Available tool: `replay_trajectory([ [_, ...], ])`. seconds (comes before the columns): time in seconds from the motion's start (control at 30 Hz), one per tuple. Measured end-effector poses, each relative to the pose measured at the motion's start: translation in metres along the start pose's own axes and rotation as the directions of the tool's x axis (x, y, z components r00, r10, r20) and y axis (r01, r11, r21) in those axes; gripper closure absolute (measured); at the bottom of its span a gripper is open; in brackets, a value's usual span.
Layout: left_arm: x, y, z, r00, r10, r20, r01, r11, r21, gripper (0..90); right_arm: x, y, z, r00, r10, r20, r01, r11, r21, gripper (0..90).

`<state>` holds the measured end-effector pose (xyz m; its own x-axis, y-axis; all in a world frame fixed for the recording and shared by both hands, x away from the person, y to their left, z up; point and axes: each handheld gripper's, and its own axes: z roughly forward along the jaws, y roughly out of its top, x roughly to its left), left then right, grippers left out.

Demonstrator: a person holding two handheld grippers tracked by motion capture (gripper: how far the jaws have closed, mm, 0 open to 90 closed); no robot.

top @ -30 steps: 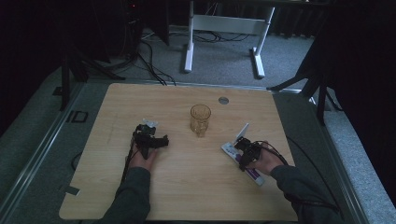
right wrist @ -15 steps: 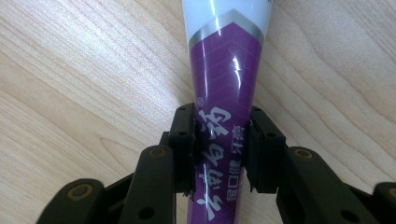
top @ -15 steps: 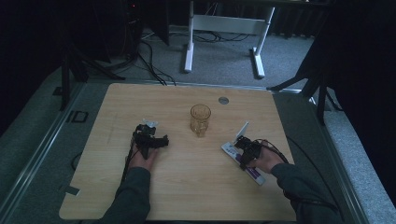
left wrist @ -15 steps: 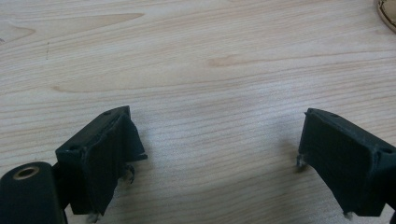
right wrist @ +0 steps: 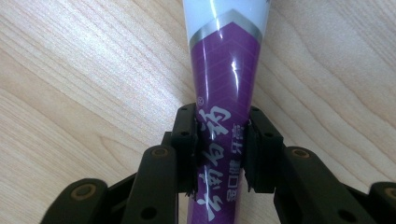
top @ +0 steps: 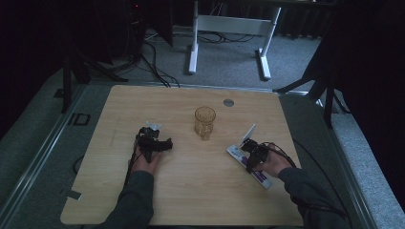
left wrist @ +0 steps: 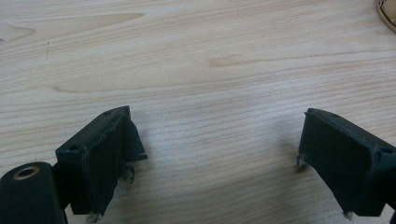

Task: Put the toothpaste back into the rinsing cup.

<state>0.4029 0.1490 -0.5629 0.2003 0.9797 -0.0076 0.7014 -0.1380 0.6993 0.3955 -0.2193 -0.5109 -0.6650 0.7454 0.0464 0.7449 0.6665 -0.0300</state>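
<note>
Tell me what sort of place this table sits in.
Most likely a lab or studio set up for recording, not a home: a bare wooden table on grey carpet, dark tripod legs and loose cables on the floor around it, and a white desk frame behind.

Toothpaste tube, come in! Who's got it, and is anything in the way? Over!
Right gripper just closed on the purple toothpaste tube, flat on the table. Left gripper open, holding nothing. Glass cup stands apart, between both hands.

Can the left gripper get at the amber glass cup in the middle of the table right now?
Probably yes. The left gripper is open and empty, and bare wooden table lies between it and the amber ribbed glass cup, which stands upright.
</note>
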Motion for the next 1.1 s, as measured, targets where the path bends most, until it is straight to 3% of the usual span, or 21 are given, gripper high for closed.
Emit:
replay_trajectory([
  [0.53, 0.0, 0.0, 0.0, 1.0, 0.0, 0.0, 0.0, 1.0, 0.0, 10.2, -0.007, 0.003, -0.017, 0.9989, 0.043, -0.015, -0.044, 0.996, -0.077, 70.1],
  [0.7, 0.0, 0.0, 0.0, 1.0, 0.0, 0.0, 0.0, 1.0, 0.0, 10.2, -0.012, 0.003, -0.023, 0.9965, 0.075, -0.038, -0.079, 0.989, -0.127, 70.2],
  [1.1, 0.0, 0.0, 0.0, 1.0, 0.0, 0.0, 0.0, 1.0, 0.0, 10.2, -0.018, 0.002, -0.023, 0.9937, 0.099, -0.053, -0.106, 0.982, -0.154, 70.3],
])
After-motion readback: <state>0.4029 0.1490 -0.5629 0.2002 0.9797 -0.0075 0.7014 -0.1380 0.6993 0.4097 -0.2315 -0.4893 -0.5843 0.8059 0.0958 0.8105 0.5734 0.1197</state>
